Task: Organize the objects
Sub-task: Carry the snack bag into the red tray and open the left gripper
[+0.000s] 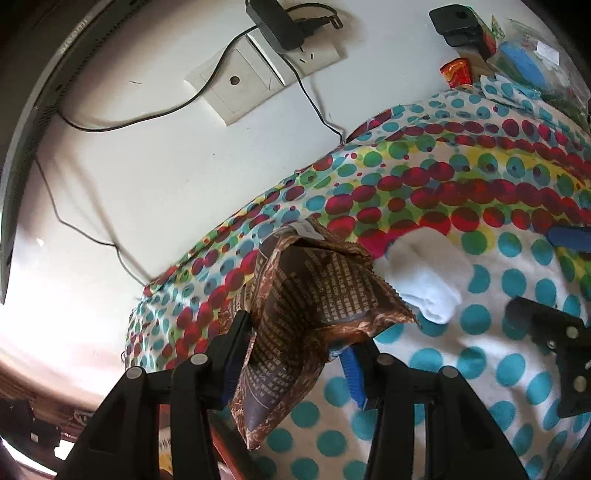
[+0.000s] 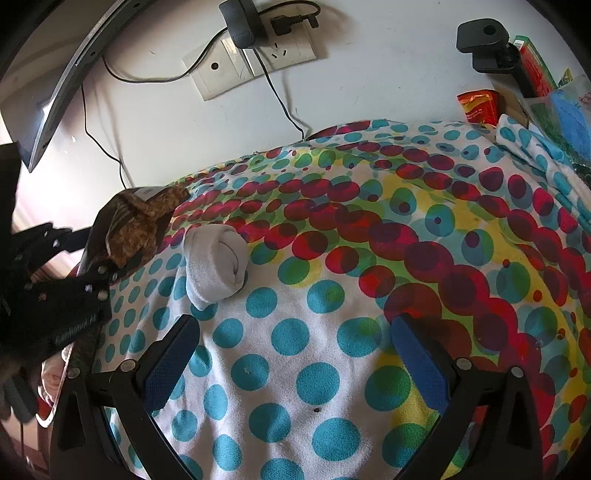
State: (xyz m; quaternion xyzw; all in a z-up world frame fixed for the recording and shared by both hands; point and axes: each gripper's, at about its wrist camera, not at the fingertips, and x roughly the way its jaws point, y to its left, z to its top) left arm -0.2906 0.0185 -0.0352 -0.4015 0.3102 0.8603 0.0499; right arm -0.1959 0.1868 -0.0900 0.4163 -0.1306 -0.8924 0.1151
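A brown printed snack packet (image 1: 314, 295) hangs lifted off the spotted cloth (image 1: 461, 177), and my left gripper (image 1: 295, 365) is shut on it, blue pads pressing both sides. The right wrist view shows the same packet (image 2: 136, 229) at the far left, raised over the cloth's left edge. A rolled white sock (image 2: 218, 258) lies on the cloth just right of the packet, also visible from the left wrist as the sock (image 1: 424, 280). My right gripper (image 2: 295, 363) stands open low over the cloth, nothing between its fingers, the sock ahead and to its left.
Behind the cloth, a white wall holds a socket plate with a black charger (image 2: 243, 22) and trailing cable. A monitor edge (image 2: 62, 92) is at far left. At back right sit a red packet (image 2: 478, 107), a black clamp (image 2: 484, 37) and bagged blue-green items (image 2: 569, 110).
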